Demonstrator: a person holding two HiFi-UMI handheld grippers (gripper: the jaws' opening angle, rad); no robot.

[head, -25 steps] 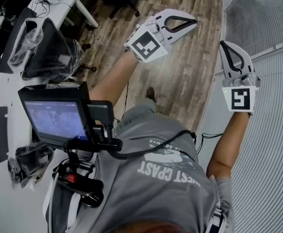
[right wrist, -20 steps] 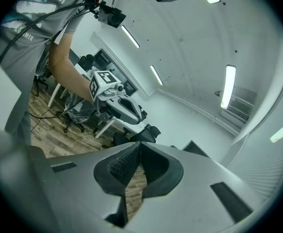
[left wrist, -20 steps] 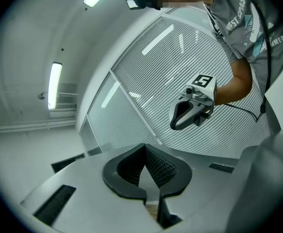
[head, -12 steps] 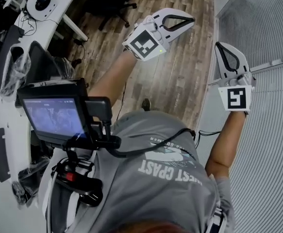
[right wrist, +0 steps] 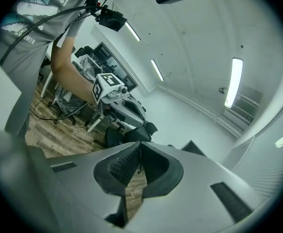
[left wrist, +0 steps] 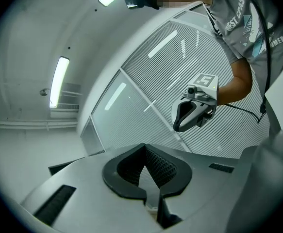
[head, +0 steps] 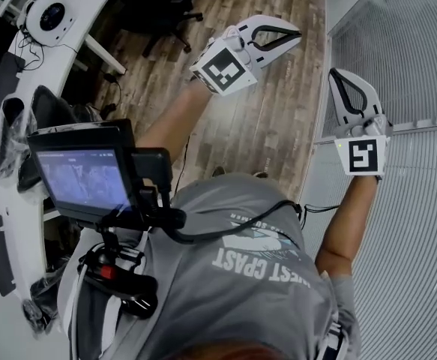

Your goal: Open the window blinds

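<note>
The window blinds (head: pixel 417 223) fill the right side of the head view, their thin grey slats lying flat and closed; a second panel (head: pixel 398 43) hangs above a horizontal rail (head: pixel 420 124). My right gripper (head: pixel 336 73) is held up just beside the blinds at the rail's left end, shut and holding nothing. My left gripper (head: pixel 297 33) hovers over the wooden floor, away from the window, also shut and holding nothing. In the left gripper view the closed blinds (left wrist: pixel 146 106) stand behind the right gripper (left wrist: pixel 192 113). The right gripper view shows the left gripper (right wrist: pixel 113 93) against the office. No cord or wand shows.
A white desk (head: pixel 8 193) with wrapped monitors (head: pixel 49 107) runs down the left. An office chair (head: pixel 169 10) stands on the wooden floor (head: pixel 270 118). A screen on a chest mount (head: pixel 87 178) and a cable (head: pixel 233 227) hang in front of the person.
The head view has swung toward the window, so the desk has slid left and more of the blinds shows. Both grippers keep their pose and stay shut.
</note>
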